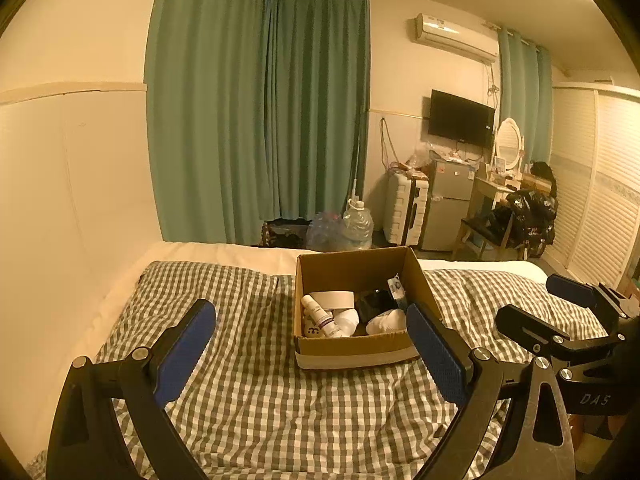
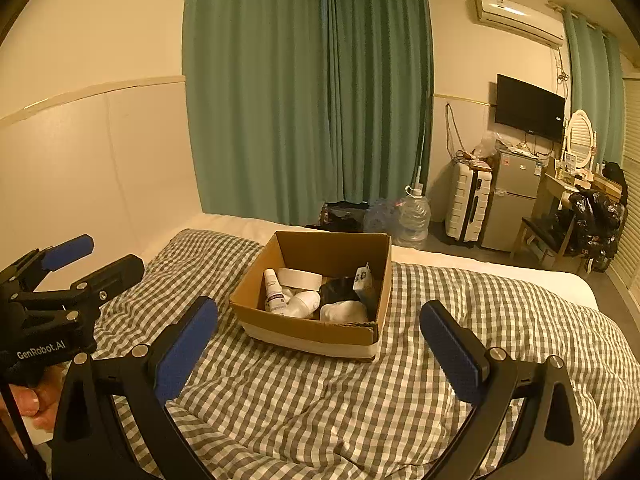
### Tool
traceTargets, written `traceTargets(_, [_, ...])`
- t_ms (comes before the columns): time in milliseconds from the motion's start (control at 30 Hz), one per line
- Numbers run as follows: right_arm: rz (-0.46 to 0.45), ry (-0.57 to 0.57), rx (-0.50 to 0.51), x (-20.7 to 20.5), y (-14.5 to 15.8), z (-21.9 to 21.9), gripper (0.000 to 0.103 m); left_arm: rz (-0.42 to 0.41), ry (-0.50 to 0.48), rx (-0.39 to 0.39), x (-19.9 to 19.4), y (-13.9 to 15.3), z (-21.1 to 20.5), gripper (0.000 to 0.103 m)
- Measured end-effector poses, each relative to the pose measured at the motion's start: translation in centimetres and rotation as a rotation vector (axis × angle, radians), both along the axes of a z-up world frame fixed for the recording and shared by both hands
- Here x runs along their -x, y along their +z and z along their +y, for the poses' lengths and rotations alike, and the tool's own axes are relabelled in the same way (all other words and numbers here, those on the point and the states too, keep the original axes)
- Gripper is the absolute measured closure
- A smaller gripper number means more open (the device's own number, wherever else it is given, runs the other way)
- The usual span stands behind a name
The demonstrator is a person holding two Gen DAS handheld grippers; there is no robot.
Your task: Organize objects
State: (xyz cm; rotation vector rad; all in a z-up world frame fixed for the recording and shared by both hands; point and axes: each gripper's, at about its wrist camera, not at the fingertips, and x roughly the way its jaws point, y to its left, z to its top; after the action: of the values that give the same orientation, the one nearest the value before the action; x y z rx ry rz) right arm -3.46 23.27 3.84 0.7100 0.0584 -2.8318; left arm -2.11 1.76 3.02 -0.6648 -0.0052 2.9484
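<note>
An open cardboard box sits on a bed with a checked cover. Inside lie a white bottle, a white paper strip, white socks, a dark item and a small packet. My left gripper is open and empty just before the box. My right gripper is open and empty, also short of the box. Each gripper shows in the other's view.
Green curtains hang behind the bed. Beyond the foot stand a water jug, a white suitcase, a small fridge, a dressing table with mirror and a wall TV. A white wall runs along the left.
</note>
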Motion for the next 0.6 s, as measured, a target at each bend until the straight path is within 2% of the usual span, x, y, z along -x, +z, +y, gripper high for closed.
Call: traceTargets(600, [-0.008,-0.021,0.006,-0.5,-0.2,1.2,0.001,-0.005,0.004,0.0,-0.2,0.2,1.0,0.004])
